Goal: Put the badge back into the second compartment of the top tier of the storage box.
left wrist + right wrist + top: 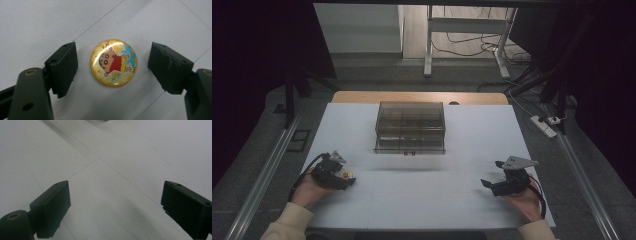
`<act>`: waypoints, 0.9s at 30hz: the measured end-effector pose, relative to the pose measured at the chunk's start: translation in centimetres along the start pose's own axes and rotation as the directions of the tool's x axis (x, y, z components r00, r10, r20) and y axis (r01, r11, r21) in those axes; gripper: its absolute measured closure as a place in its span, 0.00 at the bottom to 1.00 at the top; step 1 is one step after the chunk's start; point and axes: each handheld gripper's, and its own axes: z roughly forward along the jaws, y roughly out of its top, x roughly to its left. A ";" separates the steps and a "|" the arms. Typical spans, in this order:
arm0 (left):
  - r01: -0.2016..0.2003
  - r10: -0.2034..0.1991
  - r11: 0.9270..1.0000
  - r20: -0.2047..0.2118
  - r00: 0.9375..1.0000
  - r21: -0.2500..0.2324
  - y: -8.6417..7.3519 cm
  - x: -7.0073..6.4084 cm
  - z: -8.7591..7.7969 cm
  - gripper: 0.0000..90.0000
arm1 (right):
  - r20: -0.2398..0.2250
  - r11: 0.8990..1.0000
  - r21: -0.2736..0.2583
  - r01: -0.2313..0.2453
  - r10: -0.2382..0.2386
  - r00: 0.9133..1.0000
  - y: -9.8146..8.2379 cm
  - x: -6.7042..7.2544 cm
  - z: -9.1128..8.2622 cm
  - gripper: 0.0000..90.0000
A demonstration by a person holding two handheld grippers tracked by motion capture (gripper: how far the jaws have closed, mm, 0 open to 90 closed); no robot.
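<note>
Two wide-open jaws of left gripper (112, 67) straddling badge (113, 62), probably for pinching; right gripper (504, 182), five o'clock, wide, empty.

A white power strip (544, 126) is lying on the grey floor (377, 75) at two o'clock. Cables (467, 50) are trailing around white frame legs (428, 47) at twelve o'clock.

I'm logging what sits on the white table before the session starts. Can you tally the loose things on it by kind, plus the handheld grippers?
Round cartoon badge: 1
Clear plastic compartment box: 1
Handheld grippers: 2, the left gripper open around the badge, the right gripper open over bare table
Total: 4
</note>
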 end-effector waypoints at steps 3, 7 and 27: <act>0.004 -0.004 1.000 0.016 1.000 0.001 0.0 0.1 0.0 0.31 | -0.001 1.000 -0.001 0.001 -0.001 1.000 0.0 0.0 0.0 0.09; -0.002 0.002 1.000 0.023 1.000 0.000 0.1 0.2 0.0 0.33 | 0.000 1.000 0.000 0.000 0.000 1.000 0.0 0.0 0.0 0.09; 0.003 -0.003 1.000 0.011 1.000 -0.007 0.1 0.3 -0.2 0.52 | 0.001 1.000 -0.001 0.003 -0.003 1.000 0.0 0.0 0.0 0.09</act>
